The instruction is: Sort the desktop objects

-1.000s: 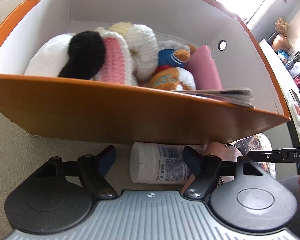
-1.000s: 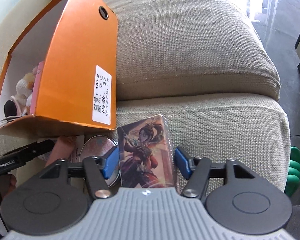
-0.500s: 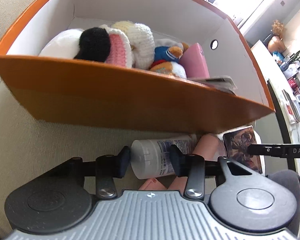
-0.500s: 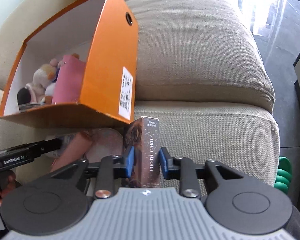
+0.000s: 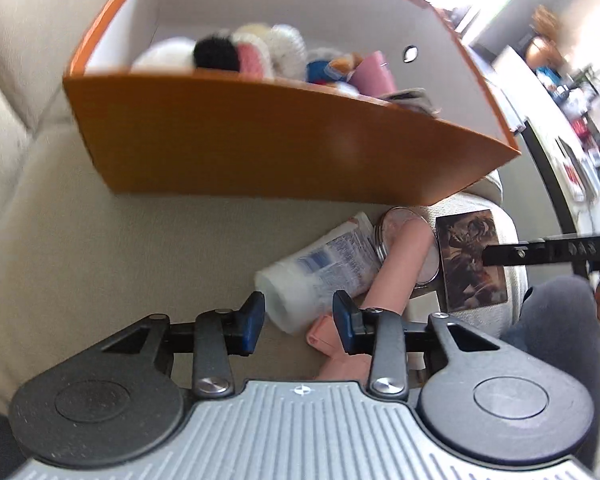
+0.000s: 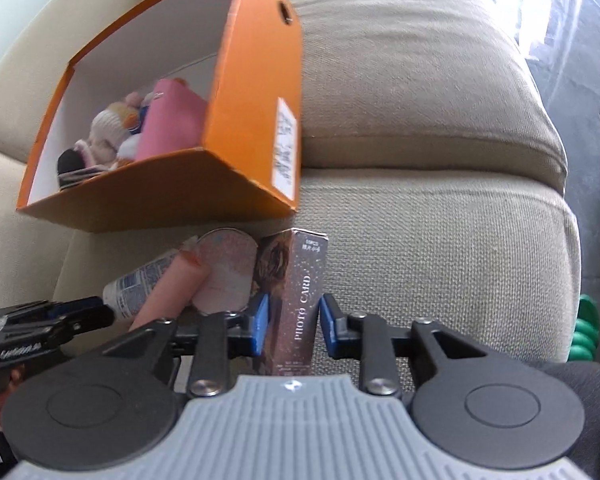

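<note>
Left gripper (image 5: 296, 322): pads clamped on white lotion bottle (image 5: 320, 270), held just before orange box (image 5: 260, 148).
Right gripper (image 6: 292, 326): closed on photo card box (image 6: 300, 304), standing edge-up.
Risk, judged: bottle gripped at its cap end could pivot or slip; box's near wall might catch it.
Room: open above box rim; plush toys (image 5: 236, 52) crowded left, pink pouch (image 6: 172, 124) right.

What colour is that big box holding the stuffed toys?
Orange outside, white inside; the box shows best in the right wrist view.
</note>
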`<state>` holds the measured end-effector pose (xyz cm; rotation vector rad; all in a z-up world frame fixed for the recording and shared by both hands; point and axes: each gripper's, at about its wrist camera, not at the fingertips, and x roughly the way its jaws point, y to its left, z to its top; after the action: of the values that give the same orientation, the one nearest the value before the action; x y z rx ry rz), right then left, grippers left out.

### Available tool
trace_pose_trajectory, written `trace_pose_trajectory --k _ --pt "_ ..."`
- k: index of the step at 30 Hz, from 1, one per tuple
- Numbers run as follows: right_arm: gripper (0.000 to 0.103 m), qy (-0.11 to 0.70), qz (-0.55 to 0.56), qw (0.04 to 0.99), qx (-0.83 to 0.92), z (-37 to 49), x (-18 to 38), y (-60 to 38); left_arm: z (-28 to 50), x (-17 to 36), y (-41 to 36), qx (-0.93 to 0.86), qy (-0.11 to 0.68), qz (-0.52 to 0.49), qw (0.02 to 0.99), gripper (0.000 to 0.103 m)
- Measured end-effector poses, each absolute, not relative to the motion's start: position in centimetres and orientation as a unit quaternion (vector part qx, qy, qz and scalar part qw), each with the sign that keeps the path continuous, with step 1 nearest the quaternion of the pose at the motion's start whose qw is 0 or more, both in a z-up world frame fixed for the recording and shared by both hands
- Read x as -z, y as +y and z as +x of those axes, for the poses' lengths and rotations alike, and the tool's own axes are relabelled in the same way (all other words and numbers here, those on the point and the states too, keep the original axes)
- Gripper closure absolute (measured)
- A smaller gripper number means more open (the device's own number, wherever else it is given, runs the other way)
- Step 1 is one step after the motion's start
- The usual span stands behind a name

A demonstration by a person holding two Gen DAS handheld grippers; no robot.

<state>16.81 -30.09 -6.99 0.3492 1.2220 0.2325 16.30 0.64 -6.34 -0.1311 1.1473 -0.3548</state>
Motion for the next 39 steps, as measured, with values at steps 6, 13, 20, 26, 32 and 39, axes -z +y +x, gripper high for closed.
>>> trace_pose_trajectory --k 6,13,20,26,32,39 --pt "0.062 0.579 0.197 0.785 -0.099 17.2 8.5 -31.1 15.6 4.1 -1.8 0.225 0.496 0.053 0.837 0.052" --pt "0.051 0.583 0.233 0.772 -0.099 17.8 9.9 -31.7 17.2 5.8 -4.9 0.267 0.496 0.169 0.808 0.050" --pt "0.044 0.580 0.255 0.765 -0.114 17.8 10.7 -32.3 19.2 8.1 -5.4 0.281 0.533 0.145 0.785 0.036" --pt "0.046 0.573 0.248 0.771 -0.121 18.1 10.7 -31.7 19.5 9.1 -6.3 0.284 0.539 0.135 0.781 0.032" --pt "0.071 0.560 0.258 0.778 -0.123 17.2 9.1 -32.8 19.5 7.9 -5.0 0.264 0.534 0.088 0.799 0.076" --pt "0.079 0.541 0.204 0.801 -0.158 16.0 5.5 -29.8 17.6 6.1 -2.7 0.275 0.518 0.040 0.809 0.100"
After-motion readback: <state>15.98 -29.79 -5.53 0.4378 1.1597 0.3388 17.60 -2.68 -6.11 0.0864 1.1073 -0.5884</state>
